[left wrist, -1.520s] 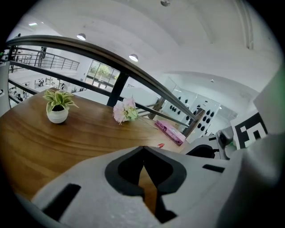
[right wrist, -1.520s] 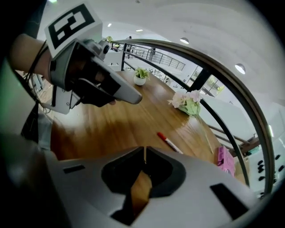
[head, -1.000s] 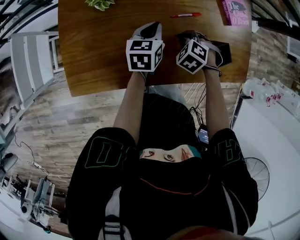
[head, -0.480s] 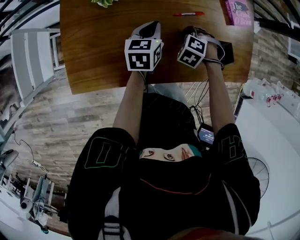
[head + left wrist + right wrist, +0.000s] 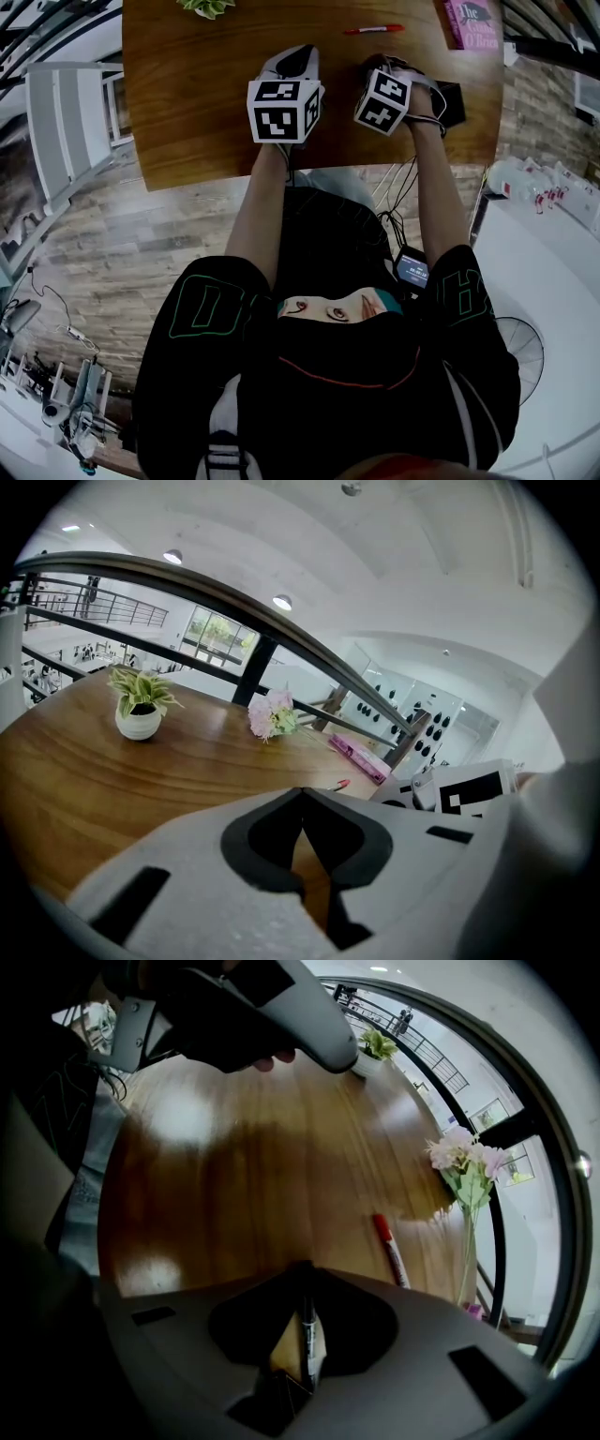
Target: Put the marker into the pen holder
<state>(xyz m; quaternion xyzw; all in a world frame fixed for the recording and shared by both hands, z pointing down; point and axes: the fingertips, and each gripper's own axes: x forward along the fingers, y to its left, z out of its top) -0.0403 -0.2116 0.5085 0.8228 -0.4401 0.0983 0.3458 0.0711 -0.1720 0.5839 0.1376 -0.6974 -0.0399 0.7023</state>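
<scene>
The right gripper's (image 5: 302, 1277) fingers pinched a black marker (image 5: 307, 1340), seemingly just over the pen holder (image 5: 456, 103). It wanted holding upright, centring on the opening, then releasing. Left of the holder, the left gripper's (image 5: 302, 797) fingers were pressed together, empty.

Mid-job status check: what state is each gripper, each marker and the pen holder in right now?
left hand-held gripper: shut, empty.
right hand-held gripper: shut on the black marker.
black marker: held between the jaws.
red marker: lying flat on the table, untouched.
pen holder: standing beside the right hand-held gripper; inside not visible.
</scene>
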